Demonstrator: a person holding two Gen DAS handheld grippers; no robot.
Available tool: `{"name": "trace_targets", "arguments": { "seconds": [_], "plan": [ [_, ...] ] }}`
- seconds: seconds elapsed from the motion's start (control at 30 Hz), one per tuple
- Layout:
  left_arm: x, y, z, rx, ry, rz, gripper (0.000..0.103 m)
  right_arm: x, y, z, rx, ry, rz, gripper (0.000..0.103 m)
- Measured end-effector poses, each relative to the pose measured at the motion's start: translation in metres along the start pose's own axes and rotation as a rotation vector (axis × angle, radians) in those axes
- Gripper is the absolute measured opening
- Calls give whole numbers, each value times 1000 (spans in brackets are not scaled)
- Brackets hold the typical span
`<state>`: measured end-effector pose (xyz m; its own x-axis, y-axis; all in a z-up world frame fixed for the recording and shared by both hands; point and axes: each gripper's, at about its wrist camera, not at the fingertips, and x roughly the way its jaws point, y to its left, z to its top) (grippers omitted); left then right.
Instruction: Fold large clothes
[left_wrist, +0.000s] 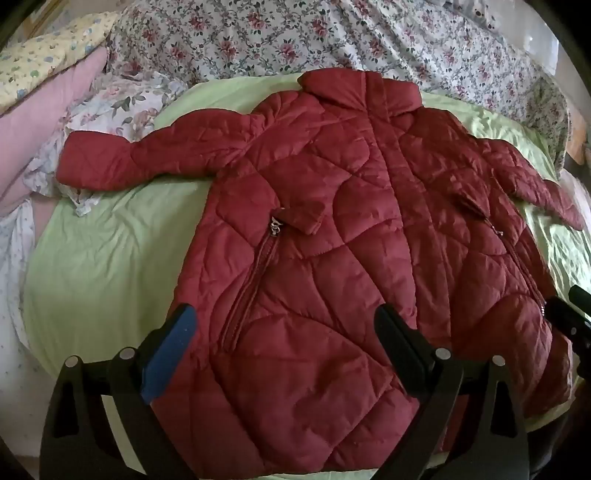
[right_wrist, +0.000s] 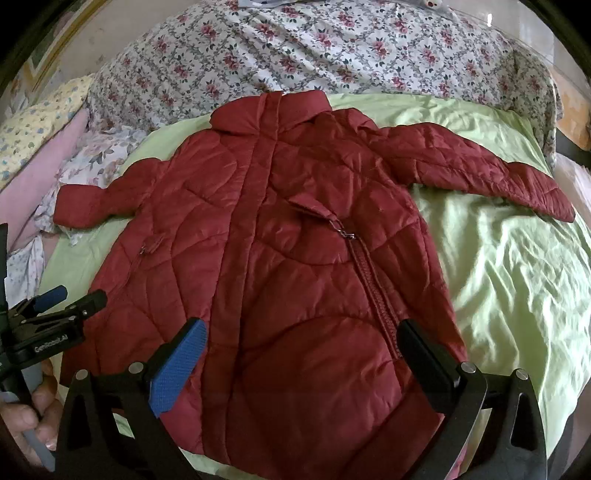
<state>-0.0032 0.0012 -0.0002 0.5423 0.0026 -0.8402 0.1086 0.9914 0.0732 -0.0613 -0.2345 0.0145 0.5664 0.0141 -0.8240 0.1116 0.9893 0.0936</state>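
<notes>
Both claws are spread wide and hold nothing: the left claw (left_wrist: 284, 325) and right claw (right_wrist: 303, 338) hover over the coat's hem. The red coat (right_wrist: 280, 258) lies flat on the green bed (right_wrist: 498, 277), sleeves (right_wrist: 480, 166) out. The puffy, slippery cloth could slide from a thin pinch.

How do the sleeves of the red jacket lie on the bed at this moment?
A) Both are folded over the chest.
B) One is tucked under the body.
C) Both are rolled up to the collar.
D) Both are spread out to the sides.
D: the jacket lies flat on the green sheet, with one sleeve stretched out to one side and the other sleeve to the opposite side, nothing folded over the front.
</notes>
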Motion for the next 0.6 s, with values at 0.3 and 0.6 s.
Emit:
{"name": "trace_targets", "arguments": {
  "seconds": [0.3,0.6],
  "plan": [
    [4,-1,3,1,0,15,98,3,-2,1,4,2,3,103],
    [3,-3,2,7,-7,21,98,2,-3,2,8,-24,20,103]
  ]
}}
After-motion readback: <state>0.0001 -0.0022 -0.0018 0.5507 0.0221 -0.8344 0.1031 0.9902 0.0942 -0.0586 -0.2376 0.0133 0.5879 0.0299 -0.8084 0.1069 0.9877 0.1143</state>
